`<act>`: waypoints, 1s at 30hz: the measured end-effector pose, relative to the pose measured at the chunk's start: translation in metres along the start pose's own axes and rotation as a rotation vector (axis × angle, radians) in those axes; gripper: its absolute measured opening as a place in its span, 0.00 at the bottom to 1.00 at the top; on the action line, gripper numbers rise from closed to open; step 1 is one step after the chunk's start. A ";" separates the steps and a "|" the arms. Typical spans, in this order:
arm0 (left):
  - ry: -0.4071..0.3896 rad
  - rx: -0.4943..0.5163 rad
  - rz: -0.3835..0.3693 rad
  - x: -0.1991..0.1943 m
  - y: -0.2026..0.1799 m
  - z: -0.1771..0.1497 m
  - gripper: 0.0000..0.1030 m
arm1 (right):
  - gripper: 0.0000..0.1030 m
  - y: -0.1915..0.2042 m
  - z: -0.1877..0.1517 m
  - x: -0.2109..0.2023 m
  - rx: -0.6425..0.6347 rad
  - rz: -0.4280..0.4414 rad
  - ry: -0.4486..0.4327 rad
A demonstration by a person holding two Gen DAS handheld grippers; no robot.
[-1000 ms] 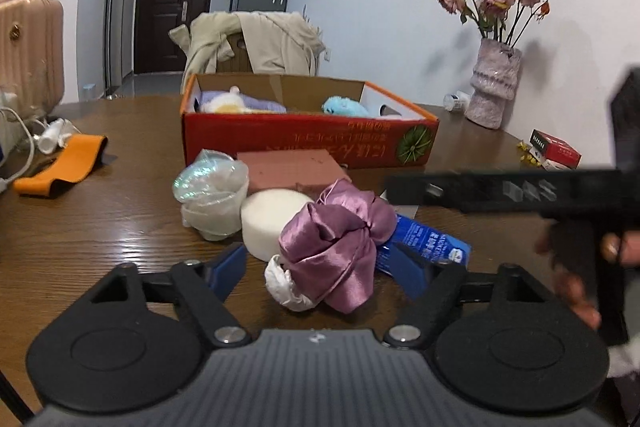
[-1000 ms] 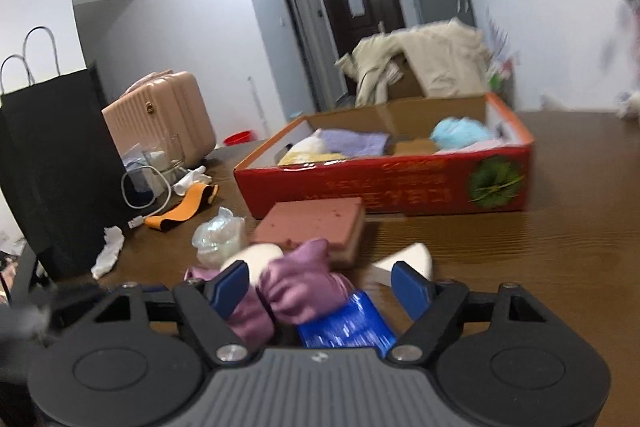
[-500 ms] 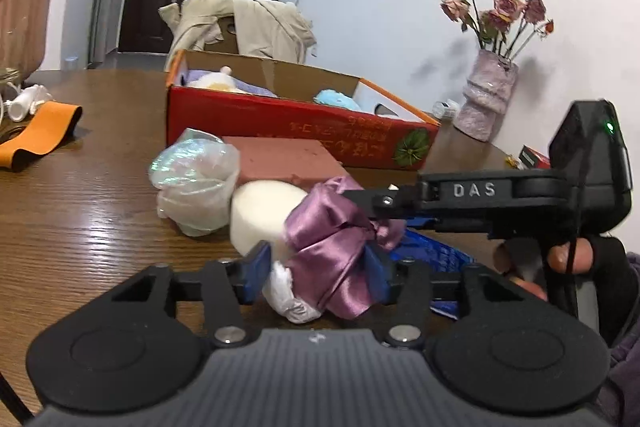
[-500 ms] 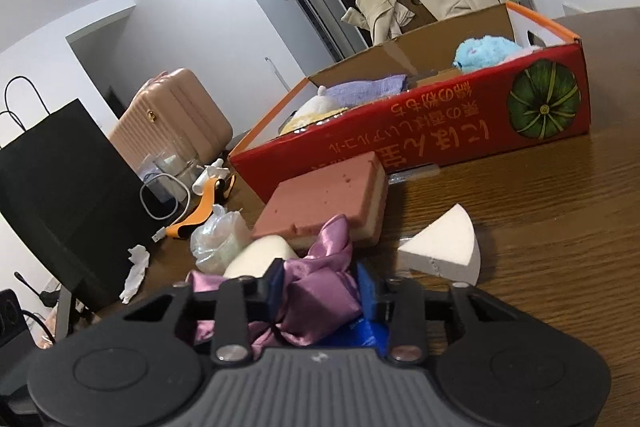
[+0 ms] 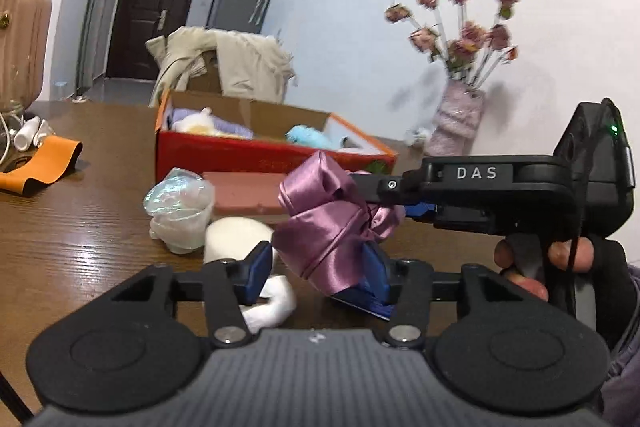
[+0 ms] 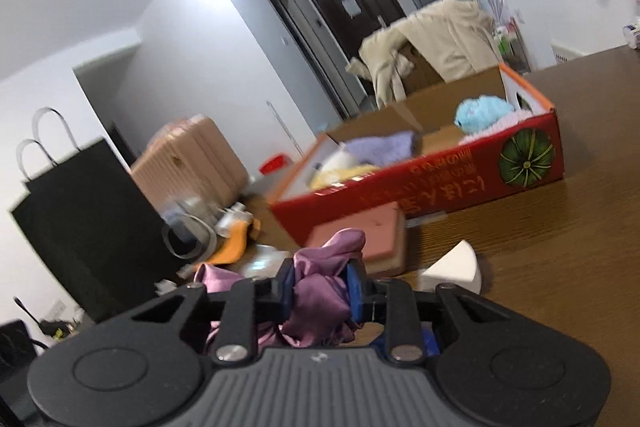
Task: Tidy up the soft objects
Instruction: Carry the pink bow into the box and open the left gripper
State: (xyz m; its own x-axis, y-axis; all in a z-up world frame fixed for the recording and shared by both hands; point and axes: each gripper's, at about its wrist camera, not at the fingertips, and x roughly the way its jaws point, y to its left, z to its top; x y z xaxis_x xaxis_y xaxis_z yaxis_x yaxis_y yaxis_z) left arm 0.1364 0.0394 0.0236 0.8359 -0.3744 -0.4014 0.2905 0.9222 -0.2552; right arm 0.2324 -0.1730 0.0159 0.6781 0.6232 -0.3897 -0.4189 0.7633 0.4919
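Both grippers are on the same purple satin scrunchie (image 5: pixel 328 223), lifted a bit off the worktop (image 5: pixel 72 235). The right gripper (image 6: pixel 318 291) has its blue pads pinching the satin from both sides, jaws closing w/ fabric bunched tight between them. The left gripper (image 5: pixel 316 267) comes at it from the other side: the scrunchie's lower fold hangs between its blue fingers (image 5: pixel 256 269), right pad against the fabric, left pad looking a touch clear, so a firm pinch there can't be confirmed. Seen from the left wrist, the right gripper's black body reaches in from the right, a hand (image 5: pixel 532 259) wrapped round its handle.

Just below the left gripper's fingers lie a white soft lump (image 5: pixel 272 301) and a blue packet (image 5: pixel 360 301). Ahead of it, a white round sponge (image 5: pixel 236 237), then a crinkly clear plastic bundle (image 5: pixel 178 205) to the front-left, and a pink sponge block (image 5: pixel 244 189) beyond. Further ahead sits the red cardboard box (image 5: pixel 256 155), open-topped, w/ a blue plush (image 6: pixel 482 111), a lavender cloth (image 6: pixel 382 147) and a yellow-white soft toy (image 5: pixel 196 123) inside.

To the right gripper's front-right, a white wedge sponge (image 6: pixel 454 267) rests on the worktop, apart from the rest. An orange band (image 5: pixel 40 163) lies well off to the left gripper's left. Vase of dried roses (image 5: pixel 456 123) stands far front-right, by the wall.
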 end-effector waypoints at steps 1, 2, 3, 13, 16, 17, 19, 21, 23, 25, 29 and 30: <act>-0.006 0.007 -0.006 -0.008 -0.004 -0.002 0.52 | 0.25 0.007 -0.004 -0.010 -0.006 -0.011 -0.015; -0.009 0.014 -0.013 -0.017 -0.009 -0.005 0.52 | 0.25 0.013 -0.010 -0.021 -0.015 -0.026 -0.027; -0.005 0.015 -0.024 -0.024 -0.012 -0.008 0.51 | 0.25 0.019 -0.016 -0.031 -0.020 -0.038 -0.033; 0.071 0.007 -0.087 -0.071 -0.038 -0.041 0.32 | 0.25 0.035 -0.074 -0.094 0.030 -0.086 -0.007; 0.069 0.014 -0.096 -0.080 -0.045 -0.044 0.31 | 0.25 0.039 -0.080 -0.106 0.025 -0.097 -0.013; 0.064 0.017 -0.100 -0.082 -0.047 -0.044 0.31 | 0.25 0.040 -0.080 -0.109 0.021 -0.098 -0.017; 0.058 0.017 -0.110 -0.083 -0.049 -0.042 0.31 | 0.25 0.040 -0.079 -0.114 0.016 -0.098 -0.021; 0.057 0.017 -0.119 -0.079 -0.049 -0.037 0.31 | 0.25 0.040 -0.074 -0.114 0.010 -0.101 -0.028; 0.060 0.017 -0.126 -0.071 -0.047 -0.028 0.31 | 0.25 0.038 -0.068 -0.111 0.006 -0.106 -0.033; 0.069 0.010 -0.135 -0.059 -0.044 -0.016 0.31 | 0.25 0.034 -0.056 -0.106 -0.004 -0.107 -0.036; 0.069 -0.005 -0.164 -0.025 -0.027 0.029 0.31 | 0.25 0.029 -0.012 -0.087 -0.042 -0.096 -0.056; 0.068 -0.011 -0.169 -0.013 -0.022 0.043 0.31 | 0.25 0.027 0.002 -0.079 -0.061 -0.095 -0.064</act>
State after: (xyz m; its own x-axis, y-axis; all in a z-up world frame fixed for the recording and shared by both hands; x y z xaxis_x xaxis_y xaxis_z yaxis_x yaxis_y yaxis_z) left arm 0.1390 0.0284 0.0722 0.7420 -0.5301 -0.4104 0.4190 0.8446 -0.3334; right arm 0.1686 -0.2021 0.0615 0.7528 0.5367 -0.3812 -0.3851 0.8287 0.4062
